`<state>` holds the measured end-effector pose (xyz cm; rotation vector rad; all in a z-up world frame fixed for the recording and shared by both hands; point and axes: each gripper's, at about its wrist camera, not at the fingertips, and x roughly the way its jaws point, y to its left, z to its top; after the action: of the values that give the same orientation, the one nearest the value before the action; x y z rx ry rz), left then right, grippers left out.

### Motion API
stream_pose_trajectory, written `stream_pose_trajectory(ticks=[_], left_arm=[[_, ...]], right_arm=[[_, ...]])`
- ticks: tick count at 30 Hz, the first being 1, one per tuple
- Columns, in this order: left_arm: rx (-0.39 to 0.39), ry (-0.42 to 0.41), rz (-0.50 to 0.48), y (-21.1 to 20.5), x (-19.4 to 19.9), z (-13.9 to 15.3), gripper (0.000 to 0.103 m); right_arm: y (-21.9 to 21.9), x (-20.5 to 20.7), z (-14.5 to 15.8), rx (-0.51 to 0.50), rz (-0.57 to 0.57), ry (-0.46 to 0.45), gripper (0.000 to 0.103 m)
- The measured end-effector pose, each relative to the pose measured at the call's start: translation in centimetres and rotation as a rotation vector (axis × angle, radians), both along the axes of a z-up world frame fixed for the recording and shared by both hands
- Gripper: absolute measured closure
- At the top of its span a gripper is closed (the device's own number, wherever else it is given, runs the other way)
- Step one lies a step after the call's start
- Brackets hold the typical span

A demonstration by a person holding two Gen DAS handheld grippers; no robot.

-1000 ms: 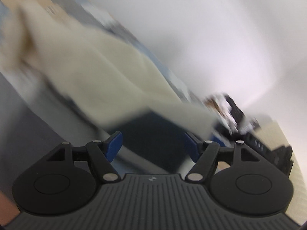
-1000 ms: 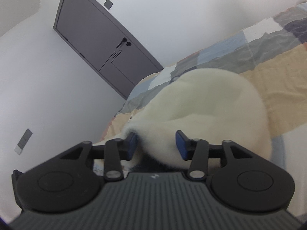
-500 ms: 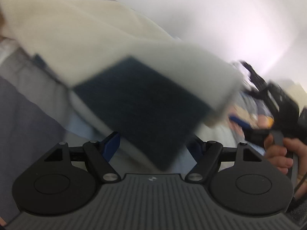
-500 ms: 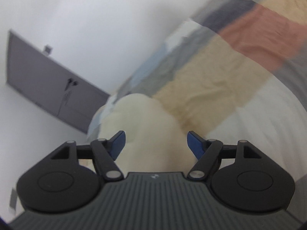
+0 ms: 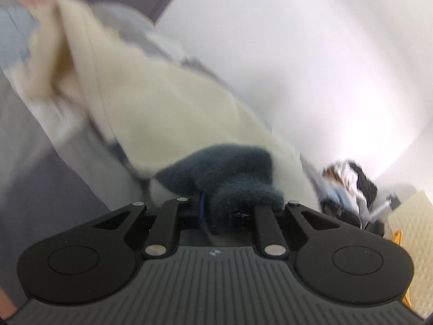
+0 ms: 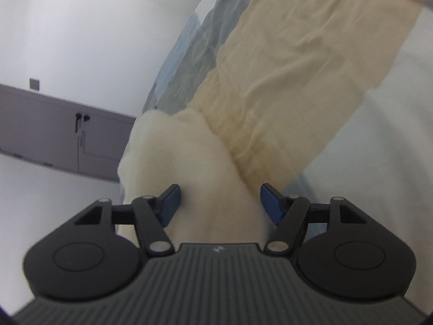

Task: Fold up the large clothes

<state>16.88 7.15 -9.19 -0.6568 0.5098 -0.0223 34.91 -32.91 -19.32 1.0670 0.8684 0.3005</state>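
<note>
A cream fleece garment (image 5: 167, 103) with a dark blue part (image 5: 232, 173) lies on the bed. In the left wrist view my left gripper (image 5: 227, 211) is shut on the dark blue part, which bunches over the fingers and hides the pads. In the right wrist view the cream fleece (image 6: 184, 157) runs between the fingers of my right gripper (image 6: 219, 203). That gripper is open, with its blue pads (image 6: 170, 203) apart on either side of the fabric.
The bed has a patchwork cover (image 6: 284, 75) of tan, grey, blue and pink squares. A grey door (image 6: 59, 138) stands in a white wall. Dark clutter (image 5: 354, 189) lies at the right of the left wrist view.
My left gripper has closed on the dark blue part of the garment. My right gripper, shut on fleece a second ago, is open and has swung toward the bed cover.
</note>
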Motion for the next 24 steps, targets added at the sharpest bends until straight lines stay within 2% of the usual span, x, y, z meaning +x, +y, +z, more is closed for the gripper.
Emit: stream_pose_trajectory(ticks=[4, 6, 7, 8, 10, 13, 16, 19, 22, 24], left_arm=[[0.04, -0.066, 0.077, 3.6, -1.9, 3.4, 0.087], [0.027, -0.087, 0.121, 5.8, -3.0, 5.1, 0.087], [0.032, -0.099, 0.142, 6.7, -3.6, 5.9, 0.087], [0.044, -0.107, 0.162, 7.5, -4.2, 6.6, 0.087], [0.074, -0.119, 0.199, 9.2, -5.8, 7.7, 0.087], [0.057, -0.131, 0.271, 12.0, -8.0, 8.5, 0.087], [0.012, -0.136, 0.346, 13.9, -8.9, 8.8, 0.087], [0.011, -0.143, 0.393, 14.7, -9.0, 9.4, 0.087], [0.034, -0.11, 0.428, 14.4, -7.5, 9.0, 0.087], [0.093, -0.06, 0.426, 14.0, -5.0, 8.3, 0.087]], right_arm=[[2.2, 1.3, -0.2, 0.026, 0.078, -0.034, 0.043], [3.3, 1.6, -0.4, 0.063, 0.125, -0.034, 0.059], [3.8, 1.5, -0.3, 0.072, 0.145, -0.041, 0.076], [4.2, 1.1, 0.1, 0.07, 0.162, -0.058, 0.082], [5.2, 0.1, 2.0, 0.04, 0.211, -0.125, 0.089], [6.0, -2.3, 5.9, 0.009, 0.257, -0.251, 0.091], [5.8, -5.7, 10.2, 0.028, 0.284, -0.406, 0.091], [5.3, -9.0, 13.3, 0.052, 0.322, -0.511, 0.091], [5.8, -10.3, 14.8, 0.003, 0.378, -0.552, 0.091], [6.8, -9.7, 14.4, -0.038, 0.388, -0.509, 0.091]])
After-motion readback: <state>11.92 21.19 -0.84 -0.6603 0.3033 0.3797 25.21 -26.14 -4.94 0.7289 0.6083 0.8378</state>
